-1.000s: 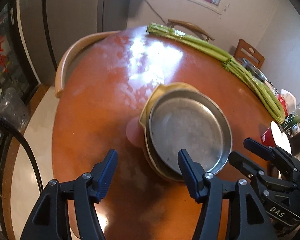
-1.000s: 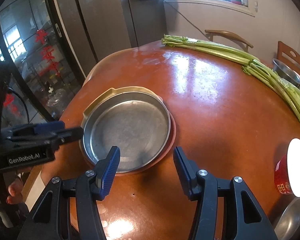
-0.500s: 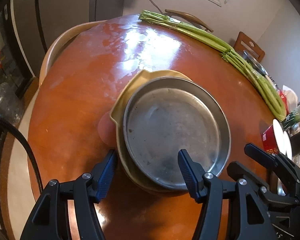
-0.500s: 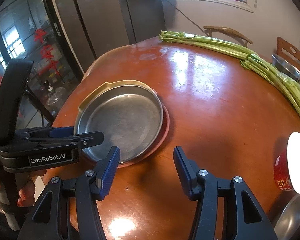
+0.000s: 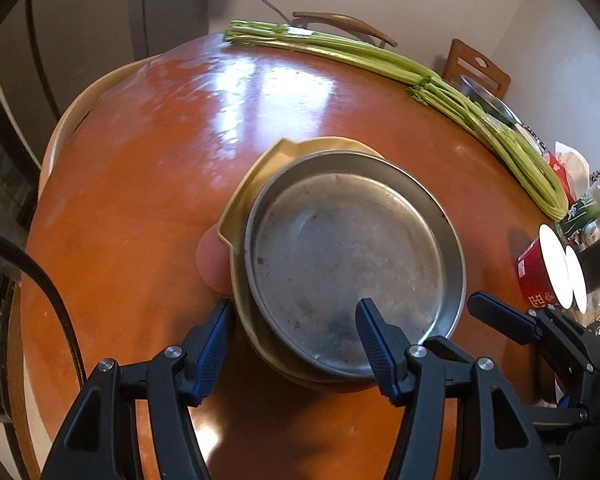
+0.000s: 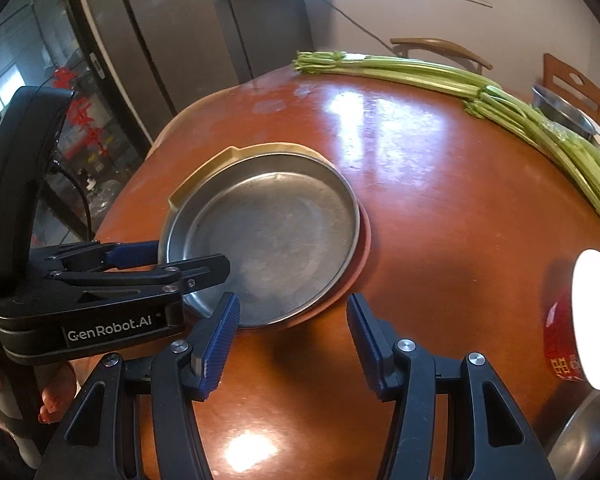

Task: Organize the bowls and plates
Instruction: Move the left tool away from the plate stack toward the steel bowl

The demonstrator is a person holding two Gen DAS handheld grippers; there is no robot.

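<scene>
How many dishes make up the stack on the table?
3. A metal plate lies on top, a yellow dish sits directly under it, and a pink plate peeks out at the bottom. Others may be hidden underneath.

Left gripper point(image 5: 296, 336): black angular frame, blue ribbed finger pads point(image 5: 374, 334), silver screws point(image 5: 173, 351) at the joints; white "GenRobot.AI" lettering on its side. Black cable point(image 5: 40, 280) beside it. Right gripper point(image 6: 292, 336): same build. Hand point(image 6: 54, 394) with reddish nails, possibly polish.
</scene>
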